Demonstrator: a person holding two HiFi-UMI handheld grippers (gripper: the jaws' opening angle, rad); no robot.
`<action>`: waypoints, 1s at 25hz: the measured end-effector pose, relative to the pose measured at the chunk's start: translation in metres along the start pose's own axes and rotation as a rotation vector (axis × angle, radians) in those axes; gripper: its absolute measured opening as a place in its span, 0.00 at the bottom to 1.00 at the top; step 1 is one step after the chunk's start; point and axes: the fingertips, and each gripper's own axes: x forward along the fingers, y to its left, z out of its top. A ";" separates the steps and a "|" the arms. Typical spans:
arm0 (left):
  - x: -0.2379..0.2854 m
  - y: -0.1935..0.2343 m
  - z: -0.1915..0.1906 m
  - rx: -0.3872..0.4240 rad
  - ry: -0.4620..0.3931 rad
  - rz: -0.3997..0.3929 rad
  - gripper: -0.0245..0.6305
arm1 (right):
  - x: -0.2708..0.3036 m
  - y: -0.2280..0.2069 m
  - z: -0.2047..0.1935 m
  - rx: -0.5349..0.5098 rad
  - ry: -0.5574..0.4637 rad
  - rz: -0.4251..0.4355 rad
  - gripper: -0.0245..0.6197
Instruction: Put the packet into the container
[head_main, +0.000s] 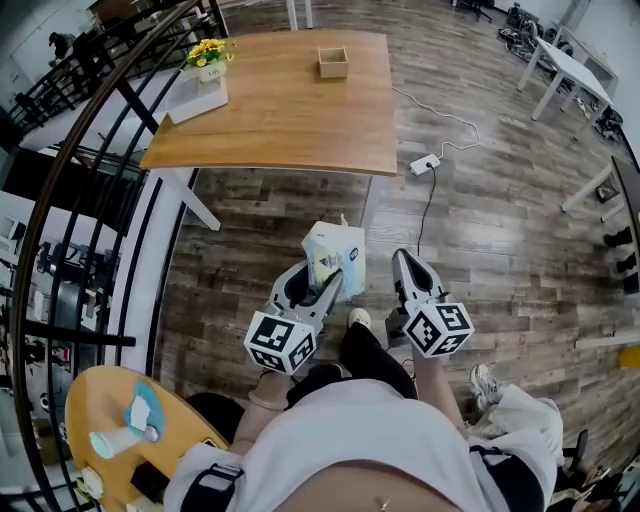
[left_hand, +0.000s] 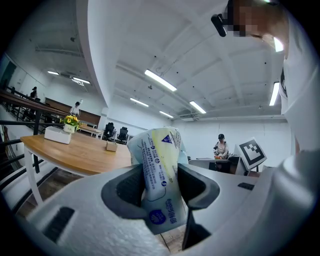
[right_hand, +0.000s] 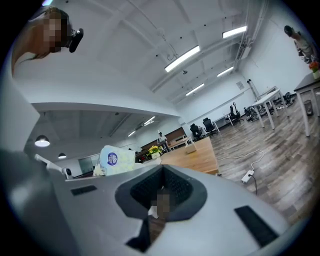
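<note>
Two grippers logged. The left gripper (head_main: 327, 280) was clamped on the upright packet (head_main: 338, 250). At its 3 o'clock the right gripper (head_main: 404, 258) had its jaws together, empty. The box (head_main: 333, 62) sat on the table (head_main: 280, 120), well apart at 12 o'clock. Risk: the soft packet could slip in carry or snag the small box rim.

My head view looks steeply down; both gripper views look level along their jaws; all share the packet (head_main: 335, 255) and surface (head_main: 280, 120).
</note>
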 end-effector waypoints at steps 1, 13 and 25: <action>0.008 0.003 0.002 -0.003 -0.003 0.004 0.33 | 0.007 -0.005 0.003 -0.001 0.002 0.003 0.06; 0.087 0.041 0.014 -0.025 -0.014 0.053 0.33 | 0.078 -0.059 0.028 0.003 0.028 0.037 0.06; 0.145 0.066 0.021 -0.045 -0.033 0.087 0.33 | 0.130 -0.095 0.048 -0.010 0.039 0.081 0.05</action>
